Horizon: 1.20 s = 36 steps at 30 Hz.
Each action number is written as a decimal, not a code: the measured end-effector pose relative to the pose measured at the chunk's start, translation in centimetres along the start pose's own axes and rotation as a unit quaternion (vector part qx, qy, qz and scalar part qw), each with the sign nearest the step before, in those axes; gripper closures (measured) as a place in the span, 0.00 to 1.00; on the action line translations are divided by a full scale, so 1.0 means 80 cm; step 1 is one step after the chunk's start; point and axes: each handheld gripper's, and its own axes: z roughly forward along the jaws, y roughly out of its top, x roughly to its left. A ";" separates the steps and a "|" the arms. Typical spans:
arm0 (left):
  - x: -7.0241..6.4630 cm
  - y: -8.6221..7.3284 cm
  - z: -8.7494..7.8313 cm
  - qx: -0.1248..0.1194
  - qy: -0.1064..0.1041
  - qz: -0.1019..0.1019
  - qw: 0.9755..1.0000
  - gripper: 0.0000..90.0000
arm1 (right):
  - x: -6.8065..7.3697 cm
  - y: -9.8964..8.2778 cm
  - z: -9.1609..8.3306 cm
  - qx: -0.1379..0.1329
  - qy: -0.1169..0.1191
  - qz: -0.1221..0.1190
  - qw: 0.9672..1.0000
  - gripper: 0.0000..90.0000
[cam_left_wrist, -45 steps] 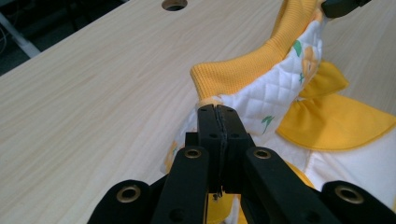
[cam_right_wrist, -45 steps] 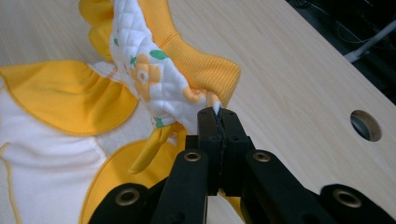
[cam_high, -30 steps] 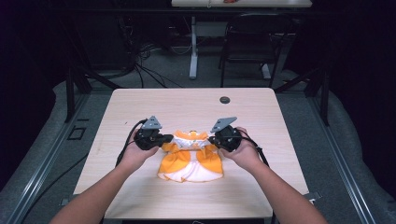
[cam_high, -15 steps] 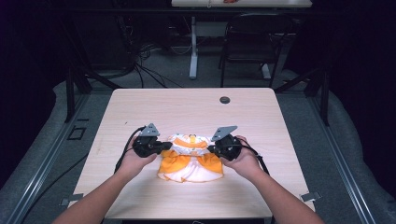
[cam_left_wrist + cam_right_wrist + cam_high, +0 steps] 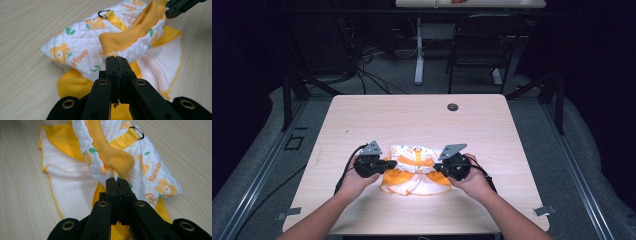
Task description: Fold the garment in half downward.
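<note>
The small quilted garment [image 5: 414, 169] is seen lying near the front edge of the table [image 5: 362, 120], its long axis running from nine to three o'clock between the two hands. It is pinched at its nine o'clock end by the left gripper [image 5: 388, 164] and at its three o'clock end by the right gripper [image 5: 438, 167], both sets of jaws being clenched on the white floral fabric just under the yellow ribbed cuffs [image 5: 130, 37]. Neither hand is judged nearer, so any coming move is expected to be shared evenly.
</note>
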 end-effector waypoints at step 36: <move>-0.002 0.003 0.000 -0.007 0.011 -0.038 0.999 0.63 | 0.004 -0.003 -0.007 -0.046 -0.018 0.061 0.997 0.72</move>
